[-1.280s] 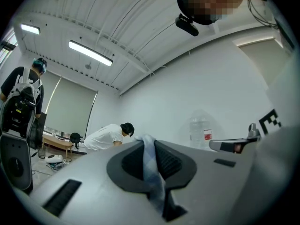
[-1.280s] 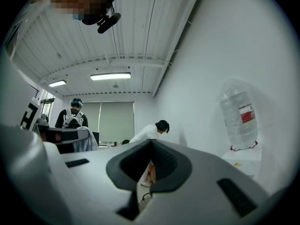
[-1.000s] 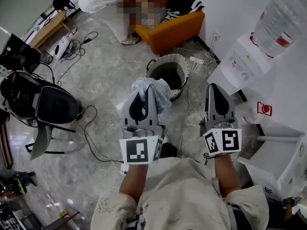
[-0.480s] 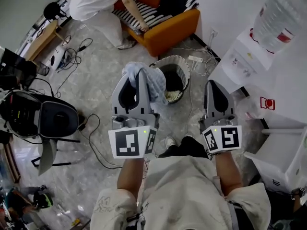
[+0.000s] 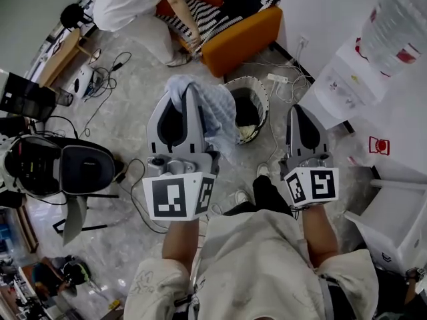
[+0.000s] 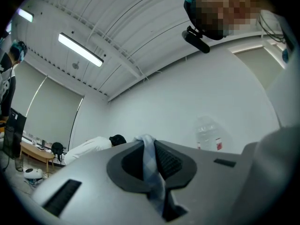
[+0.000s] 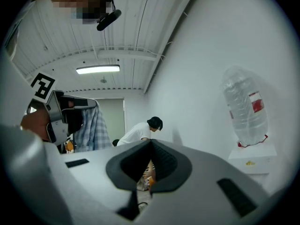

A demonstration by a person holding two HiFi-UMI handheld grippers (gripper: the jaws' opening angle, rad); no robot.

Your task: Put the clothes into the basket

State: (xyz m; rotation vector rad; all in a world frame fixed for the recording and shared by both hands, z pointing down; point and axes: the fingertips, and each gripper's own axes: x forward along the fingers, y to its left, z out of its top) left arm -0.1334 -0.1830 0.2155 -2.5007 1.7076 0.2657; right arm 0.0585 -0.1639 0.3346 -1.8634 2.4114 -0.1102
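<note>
The pale blue checked cloth (image 5: 215, 114) is pinched at its top edge between the tips of the left gripper (image 5: 189, 89), whose jaws are pressed together on it. In the left gripper view a narrow band of the fabric (image 6: 151, 168) runs down the slot between the two pads (image 6: 168, 159). From that pinch the cloth drapes over the right side of the gripper. The right gripper view shows it (image 7: 92, 128) hanging in loose folds with its long axis vertical, free end down.

In the head view the hanging cloth lies over the left rim of the basket (image 5: 259, 93) and hides that part of it. The basket stands on the floor (image 5: 127, 105), mouth up, its inside dark and hard to read. How far the cloth hangs above the basket cannot be told.

The right gripper (image 5: 301, 110) is held level beside the left one, apart from the cloth. Its jaws are closed tip to tip with nothing between them (image 7: 150, 143).

Beyond the basket stands an orange sofa (image 5: 248, 37) with a person (image 5: 128, 3) bending over it, cut off by the frame edge. A large water bottle (image 5: 400, 24) stands at the right.
</note>
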